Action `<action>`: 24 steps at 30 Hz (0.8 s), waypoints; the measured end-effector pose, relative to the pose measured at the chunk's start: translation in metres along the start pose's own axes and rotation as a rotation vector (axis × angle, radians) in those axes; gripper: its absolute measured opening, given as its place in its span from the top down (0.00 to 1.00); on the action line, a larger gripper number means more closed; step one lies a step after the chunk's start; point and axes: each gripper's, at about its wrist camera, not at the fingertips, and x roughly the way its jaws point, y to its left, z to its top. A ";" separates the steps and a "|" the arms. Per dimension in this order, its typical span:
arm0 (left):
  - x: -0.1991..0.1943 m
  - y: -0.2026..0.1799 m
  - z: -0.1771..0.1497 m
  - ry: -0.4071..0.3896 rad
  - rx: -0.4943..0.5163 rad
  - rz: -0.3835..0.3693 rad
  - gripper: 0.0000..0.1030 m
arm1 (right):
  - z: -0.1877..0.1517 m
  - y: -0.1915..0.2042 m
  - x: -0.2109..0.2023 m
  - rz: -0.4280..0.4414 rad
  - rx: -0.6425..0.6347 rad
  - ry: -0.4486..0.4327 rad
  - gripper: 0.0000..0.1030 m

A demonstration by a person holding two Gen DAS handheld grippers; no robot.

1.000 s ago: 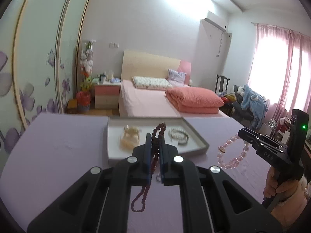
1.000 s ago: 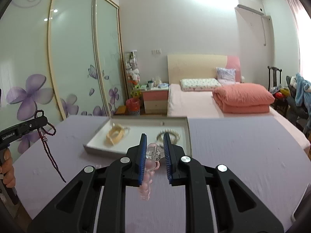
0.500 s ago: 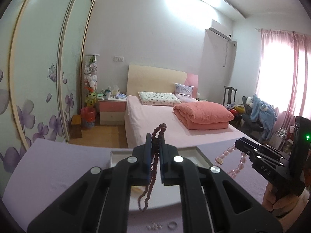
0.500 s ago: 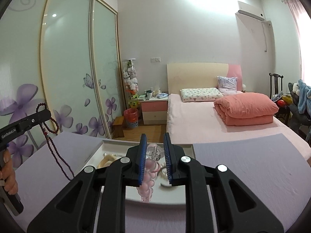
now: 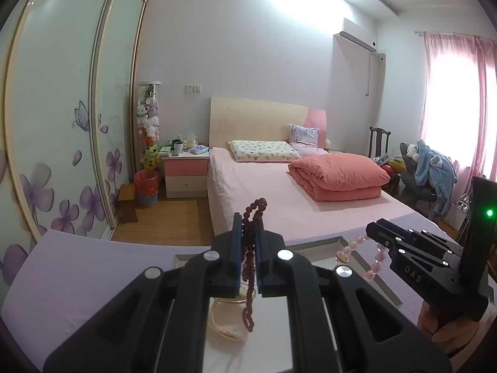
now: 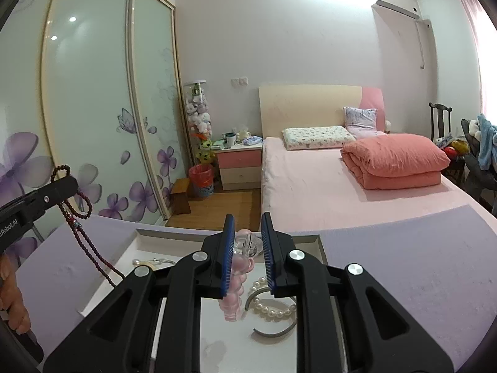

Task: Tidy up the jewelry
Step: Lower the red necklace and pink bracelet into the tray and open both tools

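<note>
Both bead strings dangling over the white tray

The dark red bead string (image 5: 249, 258) is pinched in the left gripper (image 5: 248, 248), its loop hanging over the tray (image 6: 146, 242) on the lilac table (image 6: 419, 264). The right gripper (image 6: 247, 248) clamps the pink bead bracelet (image 6: 234, 292), hanging just beside a pearl bracelet (image 6: 270, 307) lying in the tray. A yellowish bangle (image 5: 223, 323) sits under the left one.

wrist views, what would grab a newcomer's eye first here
Each gripper dangles beads over the white tray: the left gripper is shut on a dark red bead string, the right gripper on a pink bead bracelet. A pearl bracelet lies in the tray beside it, and a coral folded quilt sits on the bed behind.
</note>
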 end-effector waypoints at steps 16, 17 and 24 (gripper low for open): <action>0.050 0.015 -0.031 0.068 -0.029 0.000 0.92 | -0.013 0.001 0.036 -0.012 0.006 0.061 0.82; 0.051 0.014 -0.033 0.072 -0.029 -0.002 0.92 | -0.012 0.001 0.035 -0.012 0.005 0.055 0.82; 0.060 0.012 -0.037 0.088 -0.023 -0.019 0.87 | -0.012 0.000 0.036 0.000 0.009 0.056 0.67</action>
